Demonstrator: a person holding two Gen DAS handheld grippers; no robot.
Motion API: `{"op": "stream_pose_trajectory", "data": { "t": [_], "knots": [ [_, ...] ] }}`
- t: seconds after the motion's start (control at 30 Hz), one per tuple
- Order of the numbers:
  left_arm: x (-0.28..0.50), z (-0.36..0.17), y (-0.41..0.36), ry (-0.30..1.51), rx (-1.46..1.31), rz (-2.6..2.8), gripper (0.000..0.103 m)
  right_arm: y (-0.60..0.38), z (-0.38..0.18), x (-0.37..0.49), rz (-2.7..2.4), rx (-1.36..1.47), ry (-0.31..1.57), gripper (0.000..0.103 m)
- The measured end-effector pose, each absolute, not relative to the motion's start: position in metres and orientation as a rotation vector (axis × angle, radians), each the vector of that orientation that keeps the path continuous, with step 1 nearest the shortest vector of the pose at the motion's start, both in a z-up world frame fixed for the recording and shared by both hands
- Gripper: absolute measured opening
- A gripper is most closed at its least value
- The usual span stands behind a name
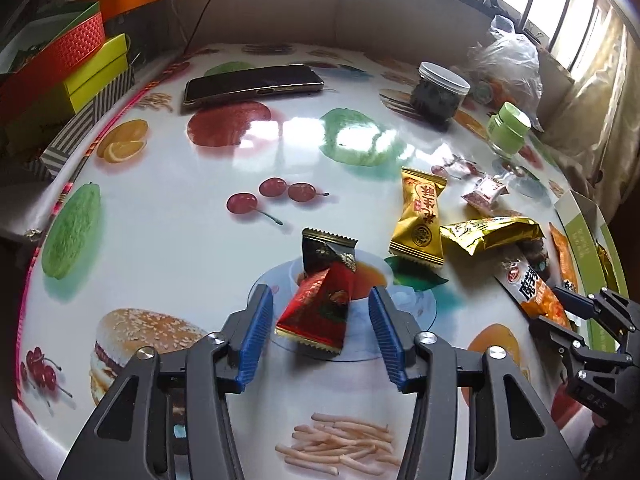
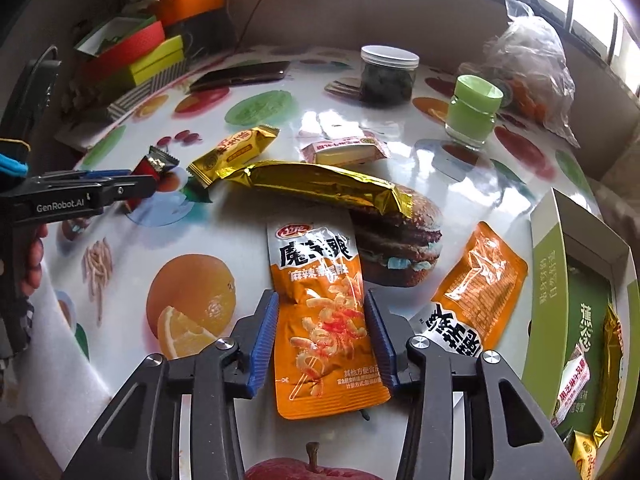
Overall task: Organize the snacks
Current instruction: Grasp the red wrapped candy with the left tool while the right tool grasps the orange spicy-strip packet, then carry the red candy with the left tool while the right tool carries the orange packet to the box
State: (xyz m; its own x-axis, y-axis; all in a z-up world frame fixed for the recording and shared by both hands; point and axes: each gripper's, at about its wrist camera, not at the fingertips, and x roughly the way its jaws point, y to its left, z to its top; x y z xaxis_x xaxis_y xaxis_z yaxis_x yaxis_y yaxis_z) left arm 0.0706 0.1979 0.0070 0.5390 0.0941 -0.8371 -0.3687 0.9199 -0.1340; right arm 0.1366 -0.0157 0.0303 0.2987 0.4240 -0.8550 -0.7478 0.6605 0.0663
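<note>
Snacks on the fruit-print bench [image 1: 168, 248], 1 between each claw's pads.

The left claw [image 1: 320, 332] stands apart around a red-and-black packet [image 1: 320, 304], pads clear of it. The right claw [image 2: 322, 332] brackets an orange pouch [image 2: 324, 320]; whether its pads press, I cannot tell. Right of it, a green box [image 2: 548, 280] holds gold and pink packets; ahead, a clear jar [image 2: 388, 76] of dark contents.

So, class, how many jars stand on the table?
2: a white-lidded jar at the back, a green-lidded jar right of it, nearer. The bag behind may hide more.
</note>
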Motion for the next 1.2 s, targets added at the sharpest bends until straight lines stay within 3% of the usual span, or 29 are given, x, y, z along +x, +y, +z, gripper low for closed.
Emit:
{"op": "stream_pose_trajectory", "data": {
  "t": [0.13, 0.2, 1.2],
  "knots": [
    [0.071, 0.007, 0.195, 0.965, -0.296, 0.281, 0.029, -0.017, 0.031, 0.136, 0.79, -0.364, 0.992, 0.039],
    [0.071, 0.007, 0.194, 0.963, -0.301, 0.273, 0.028, -0.019, 0.031, 0.136, 0.786, -0.356, 0.993, 0.038],
    [0.06, 0.033, 0.145, 0.911, -0.27, 0.148, 0.025, -0.047, 0.044, 0.113, 0.747, -0.203, 0.997, 0.035]
  ]
}}
